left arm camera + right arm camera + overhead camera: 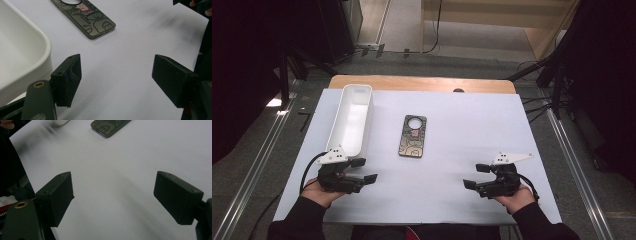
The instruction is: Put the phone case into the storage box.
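Note:
A dark phone case (pixel 413 135) with cartoon line drawings and a round camera hole lies flat in the middle of the white sheet (pixel 462 130). Its near end appears in the left gripper view (pixel 87 18) and its corner in the right gripper view (pixel 110 126). A long white tray (pixel 352 117) stands to its left, with a rounded corner in the left gripper view (pixel 22 55). My left gripper (pixel 364 170) rests open near the tray's front end. My right gripper (pixel 477 176) rests open at the front right. Both hold nothing.
The white sheet covers a wooden table (pixel 422 82) whose far edge shows beyond it. Metal rails (pixel 572 160) run along both sides of the table, with cables on the floor at the back right.

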`<state>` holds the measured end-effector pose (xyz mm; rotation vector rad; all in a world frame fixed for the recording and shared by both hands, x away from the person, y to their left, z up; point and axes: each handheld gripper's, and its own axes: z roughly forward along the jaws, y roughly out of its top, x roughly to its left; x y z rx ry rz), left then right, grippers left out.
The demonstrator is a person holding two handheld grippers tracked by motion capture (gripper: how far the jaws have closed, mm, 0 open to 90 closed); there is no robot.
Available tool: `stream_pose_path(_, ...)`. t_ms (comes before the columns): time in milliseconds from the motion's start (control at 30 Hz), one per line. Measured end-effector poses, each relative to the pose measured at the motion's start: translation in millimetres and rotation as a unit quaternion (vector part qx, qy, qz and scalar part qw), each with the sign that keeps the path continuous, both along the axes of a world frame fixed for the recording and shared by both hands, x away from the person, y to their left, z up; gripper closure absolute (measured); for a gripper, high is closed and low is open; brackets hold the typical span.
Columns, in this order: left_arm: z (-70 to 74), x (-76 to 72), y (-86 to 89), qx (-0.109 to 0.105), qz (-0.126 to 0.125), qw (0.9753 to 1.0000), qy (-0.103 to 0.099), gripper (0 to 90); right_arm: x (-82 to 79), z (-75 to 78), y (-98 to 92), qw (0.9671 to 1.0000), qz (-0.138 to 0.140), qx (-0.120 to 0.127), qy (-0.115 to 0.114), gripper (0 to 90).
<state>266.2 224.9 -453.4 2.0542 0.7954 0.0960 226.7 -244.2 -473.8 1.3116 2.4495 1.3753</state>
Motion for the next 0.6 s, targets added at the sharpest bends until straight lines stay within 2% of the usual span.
stream_pose_path(600,1.1,-1.2,0.7,0.001,0.002,1.0,-0.001,23.6,-0.3,0.3,-0.4,0.9999,-0.007,0.006,-0.008,15.2)
